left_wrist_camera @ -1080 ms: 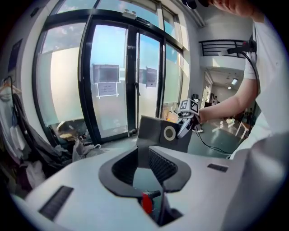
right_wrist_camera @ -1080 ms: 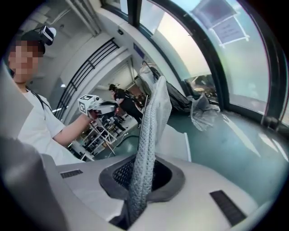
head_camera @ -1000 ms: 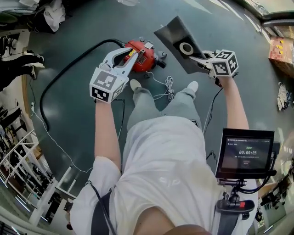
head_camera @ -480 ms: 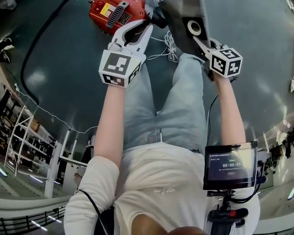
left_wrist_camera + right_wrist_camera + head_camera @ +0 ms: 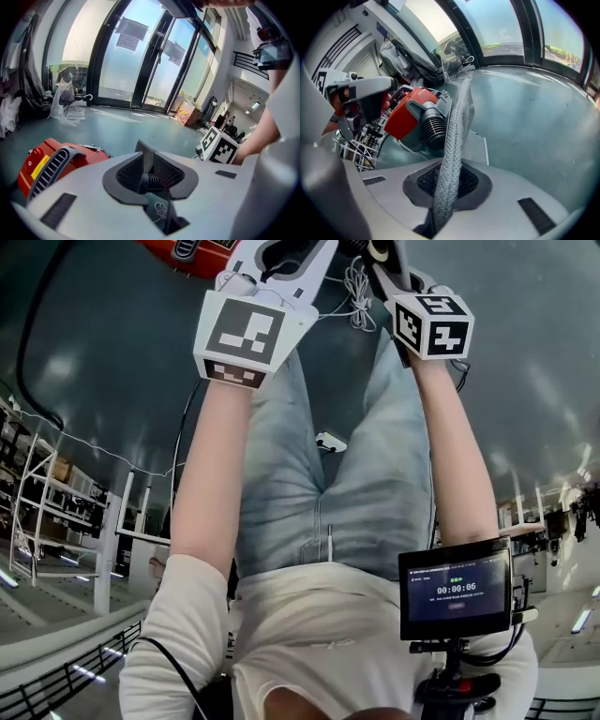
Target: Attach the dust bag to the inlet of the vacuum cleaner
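The red vacuum cleaner (image 5: 51,161) lies on the floor, its black ribbed end (image 5: 431,126) facing my right gripper. That right gripper (image 5: 445,187) is shut on the grey dust bag (image 5: 452,145), which rises edge-on from the jaws toward the vacuum. My left gripper (image 5: 149,180) hovers just above and beside the red body with its jaws together, and I see nothing held in them. In the head view only a sliver of the vacuum (image 5: 183,247) shows at the top edge. Both marker cubes (image 5: 242,338) are there, and the jaw tips run out of frame.
A coiled white cable (image 5: 356,292) lies on the floor by the person's legs. A black hose (image 5: 37,324) curves away at the left. Glass doors, plastic bags (image 5: 65,101) and boxes (image 5: 187,112) line the far side. A small screen (image 5: 457,589) hangs at the waist.
Both grippers have dropped toward the vacuum and now sit at the head view's top edge. The vacuum and bag have slid almost out of that view. The right gripper still holds the bag.
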